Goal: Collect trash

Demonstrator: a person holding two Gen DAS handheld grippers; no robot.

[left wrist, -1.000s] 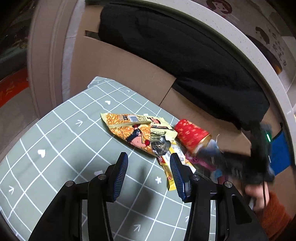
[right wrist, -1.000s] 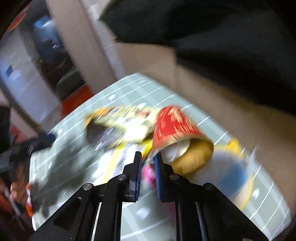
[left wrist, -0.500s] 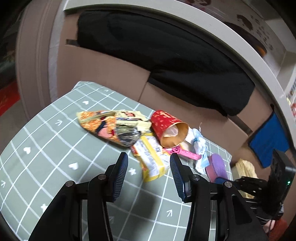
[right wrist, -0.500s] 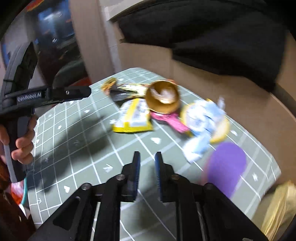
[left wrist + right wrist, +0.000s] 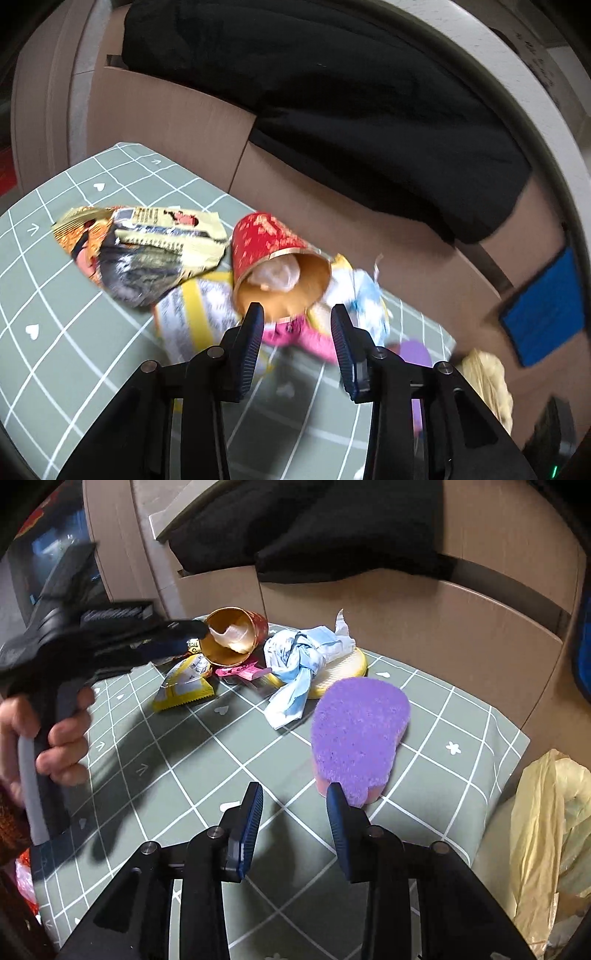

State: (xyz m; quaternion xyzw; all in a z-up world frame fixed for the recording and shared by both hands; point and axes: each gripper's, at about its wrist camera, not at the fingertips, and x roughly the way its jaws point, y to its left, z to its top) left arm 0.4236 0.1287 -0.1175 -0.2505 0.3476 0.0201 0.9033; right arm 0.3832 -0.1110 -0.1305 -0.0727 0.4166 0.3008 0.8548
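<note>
No label is reading clearly; your left gripper (image 5: 297,325) is closing, empty, by the one red cup (image 5: 273,254); your right gripper (image 5: 293,806) is opening, empty.

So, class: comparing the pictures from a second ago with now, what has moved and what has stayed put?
The left gripper has closed in on the red cup, jaws closing, nothing held. The right gripper has pulled back from the cup toward the purple sponge, jaws opening, empty. The trash pile stayed where it lay.

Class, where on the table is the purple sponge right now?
In the right wrist view, the purple sponge lies right of centre on the checked tablecloth, near the crumpled blue-white tissue.
</note>
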